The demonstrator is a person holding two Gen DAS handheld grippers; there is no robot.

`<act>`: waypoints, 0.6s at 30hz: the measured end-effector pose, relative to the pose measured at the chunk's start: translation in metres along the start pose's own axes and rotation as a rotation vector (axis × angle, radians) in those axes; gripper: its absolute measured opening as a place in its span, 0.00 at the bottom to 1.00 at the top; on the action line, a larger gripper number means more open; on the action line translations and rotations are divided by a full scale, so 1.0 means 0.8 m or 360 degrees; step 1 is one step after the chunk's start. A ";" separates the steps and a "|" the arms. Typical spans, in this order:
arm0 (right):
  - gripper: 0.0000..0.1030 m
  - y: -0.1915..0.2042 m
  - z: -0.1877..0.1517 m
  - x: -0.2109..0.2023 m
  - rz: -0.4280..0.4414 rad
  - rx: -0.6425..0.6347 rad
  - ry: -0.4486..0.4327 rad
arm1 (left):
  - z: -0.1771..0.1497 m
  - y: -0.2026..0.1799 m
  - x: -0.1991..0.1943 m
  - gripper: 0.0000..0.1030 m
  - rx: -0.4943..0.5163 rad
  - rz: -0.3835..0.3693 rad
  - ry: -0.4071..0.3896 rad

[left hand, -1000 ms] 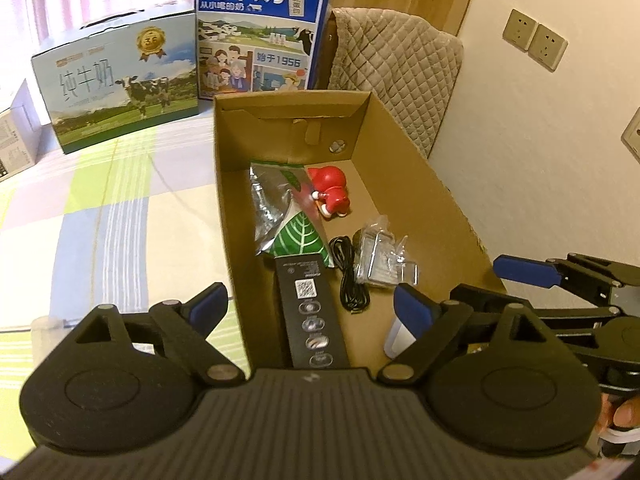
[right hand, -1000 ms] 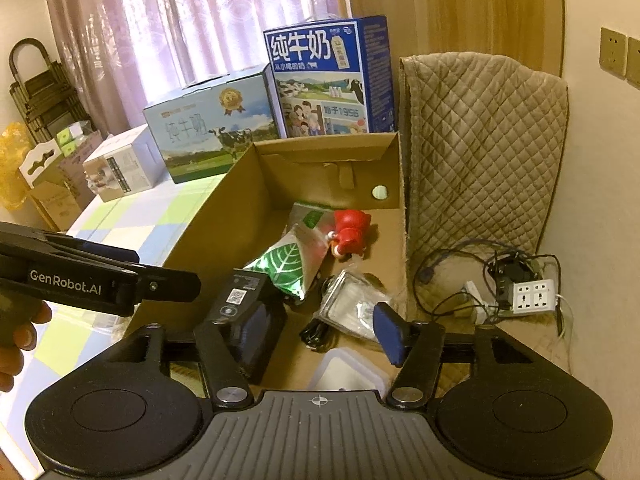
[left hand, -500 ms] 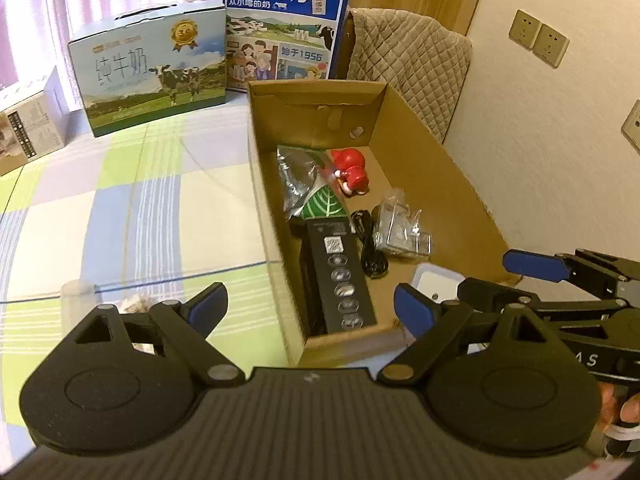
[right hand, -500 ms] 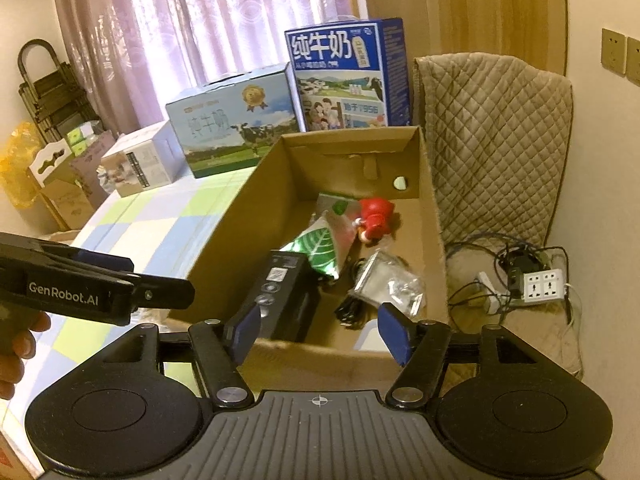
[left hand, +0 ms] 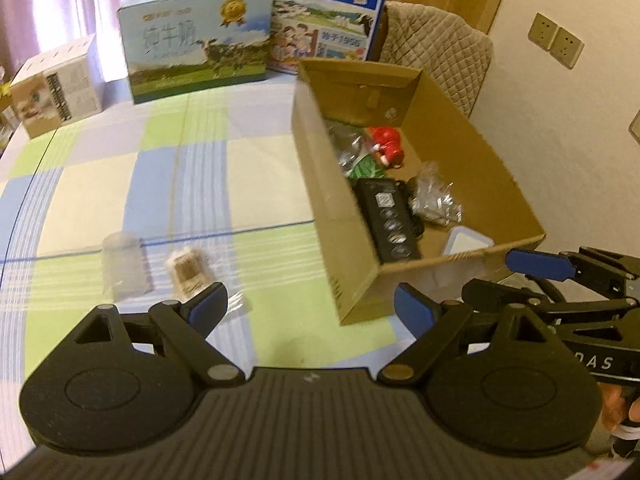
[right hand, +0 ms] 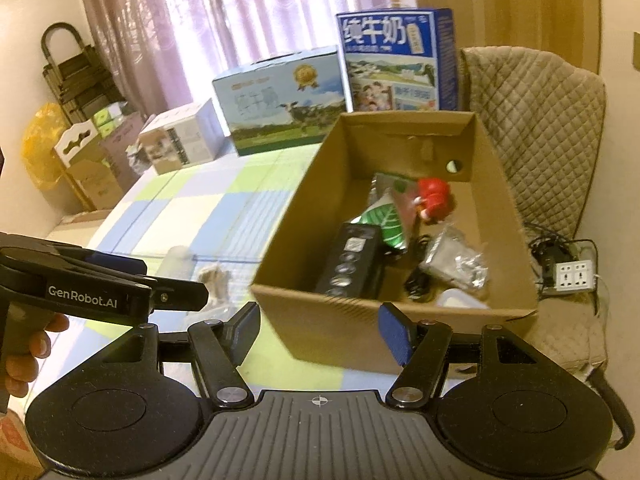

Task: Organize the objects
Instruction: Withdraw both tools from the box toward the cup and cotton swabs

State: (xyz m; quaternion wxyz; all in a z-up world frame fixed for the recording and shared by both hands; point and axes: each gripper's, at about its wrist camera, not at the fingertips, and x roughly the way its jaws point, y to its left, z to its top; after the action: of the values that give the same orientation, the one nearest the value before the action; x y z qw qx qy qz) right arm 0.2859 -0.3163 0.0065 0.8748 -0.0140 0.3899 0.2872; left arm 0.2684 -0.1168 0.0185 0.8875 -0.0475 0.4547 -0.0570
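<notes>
1. Both grippers, left gripper (left hand: 308,306) and right gripper (right hand: 320,330), hang empty, fingers wide.
2. A clear cup (left hand: 122,266) and small packet (left hand: 188,270) lie on the checked surface (left hand: 168,184), beside the cardboard box (left hand: 464,258).
3. Next, likely the left gripper lowers onto the packet.

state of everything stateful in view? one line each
Left claw: open, empty.
Right claw: open, empty.
Brown cardboard box: open-topped, holding items.
Clear plastic cup: on the tablecloth, outside the box.
Small tan wrapped packet: on the tablecloth, beside the cup.
Black rectangular device box: inside the cardboard box.
</notes>
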 end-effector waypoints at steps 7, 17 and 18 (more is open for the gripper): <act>0.61 0.037 -0.010 0.018 0.0052 -0.0047 0.0074 | -0.025 0.039 -0.013 0.86 -0.0066 0.0022 0.0039; 0.61 0.090 -0.019 0.056 0.0122 -0.0121 0.0162 | -0.050 0.103 -0.025 0.86 -0.0173 0.0125 0.0096; 0.61 0.093 -0.019 0.059 0.0128 -0.0125 0.0169 | -0.051 0.109 -0.026 0.86 -0.0183 0.0137 0.0096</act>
State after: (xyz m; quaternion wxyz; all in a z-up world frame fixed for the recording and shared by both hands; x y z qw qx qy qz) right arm 0.2624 -0.2345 -0.0222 0.8395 -0.0480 0.4243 0.3360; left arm 0.2280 -0.0292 -0.0005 0.8709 -0.0770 0.4854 0.0061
